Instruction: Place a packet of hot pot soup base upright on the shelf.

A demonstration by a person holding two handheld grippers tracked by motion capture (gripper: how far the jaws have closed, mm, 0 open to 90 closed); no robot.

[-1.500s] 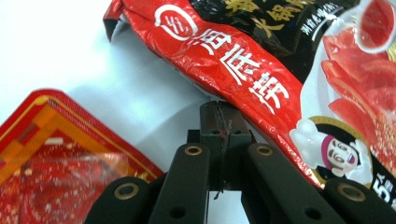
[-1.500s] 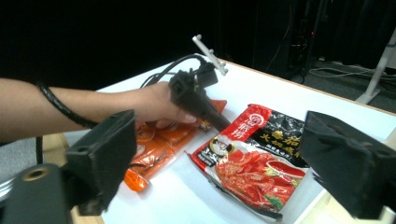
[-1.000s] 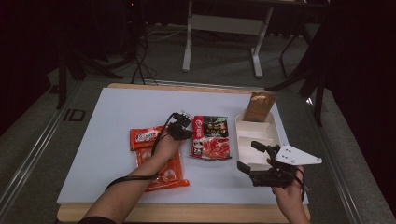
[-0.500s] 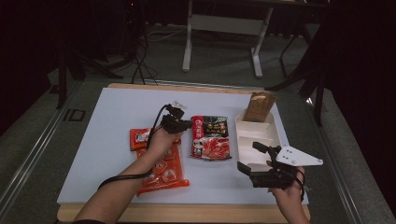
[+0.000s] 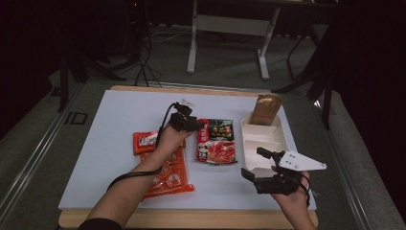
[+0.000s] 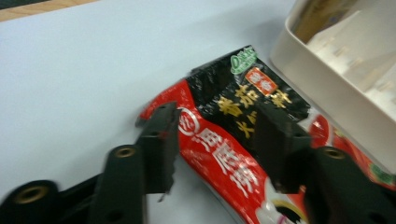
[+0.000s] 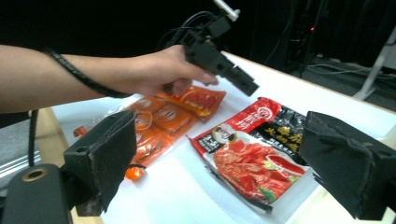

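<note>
A red and black sauce packet [image 5: 216, 141] lies flat on the white board [image 5: 110, 120], left of the tray. My left gripper [image 5: 197, 125] hovers at its upper left corner. In the left gripper view the packet [image 6: 233, 140] lies under the left gripper [image 6: 217, 116], whose jaws have just been opening; the pads stand apart and do not press it. My right gripper [image 5: 253, 163] rests open near the tray's front end. In the right gripper view the right gripper [image 7: 219, 154] faces the packet [image 7: 252, 154] with nothing between its jaws.
A sheet of orange sachets [image 5: 167, 172] and a small red packet [image 5: 146, 141] lie under the left forearm. A white divided tray [image 5: 268, 143] stands at the right, with a brown bag [image 5: 265, 109] in its far end. The board's wooden edge [image 5: 191, 218] runs along the front.
The left hand has lifted slightly and shifted toward the far side of the board, with its gripper over the packet's corner. The right gripper has stayed in place.
</note>
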